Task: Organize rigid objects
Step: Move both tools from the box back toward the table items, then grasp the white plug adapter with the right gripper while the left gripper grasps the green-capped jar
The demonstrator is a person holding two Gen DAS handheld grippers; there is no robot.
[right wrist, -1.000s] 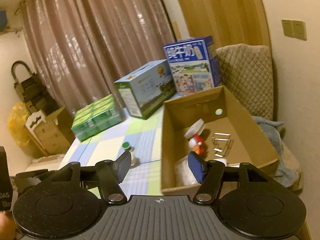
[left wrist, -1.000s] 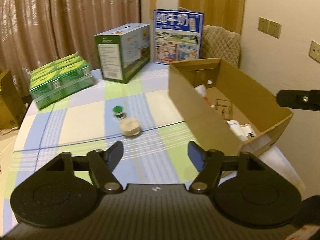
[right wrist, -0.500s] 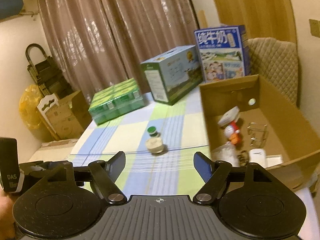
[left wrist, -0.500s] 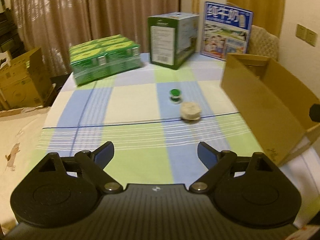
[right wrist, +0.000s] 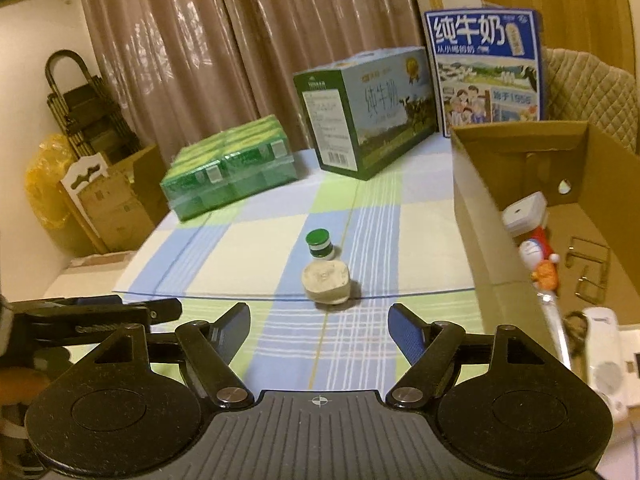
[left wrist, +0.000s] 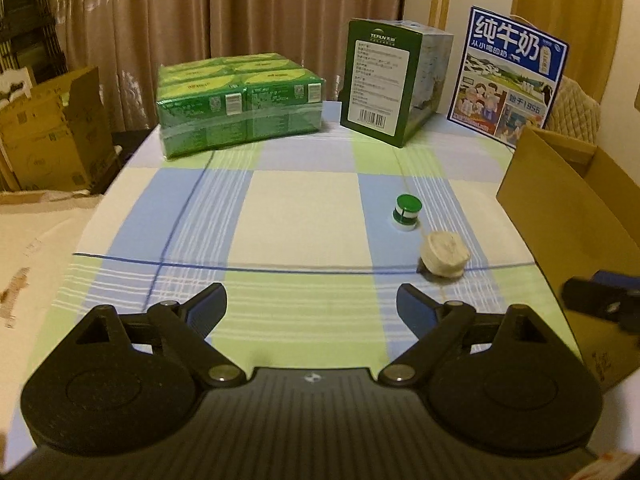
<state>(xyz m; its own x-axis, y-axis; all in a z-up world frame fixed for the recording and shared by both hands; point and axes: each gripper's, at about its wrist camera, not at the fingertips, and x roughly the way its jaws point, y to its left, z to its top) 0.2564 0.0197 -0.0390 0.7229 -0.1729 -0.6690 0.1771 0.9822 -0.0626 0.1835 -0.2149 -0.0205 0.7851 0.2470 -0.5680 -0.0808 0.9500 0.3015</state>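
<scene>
A small green-capped jar stands on the checked tablecloth. Just in front of it lies a cream round lump. My left gripper hangs open above the cloth with nothing between its fingers, and both items lie ahead to its right. My right gripper is open and empty too, with the cream lump straight ahead of its gap. An open cardboard box at the right holds a white cube, a cartoon figure, wire clips and a white device.
At the back of the table stand a green shrink-wrapped pack, a green carton and a blue milk box. Cardboard boxes sit on the floor to the left. A quilted chair is behind the open box.
Both grippers' jaws have spread wider. Both have come down and swung left, so the open box has slid to the right of each view and the jar and lump sit nearer.
</scene>
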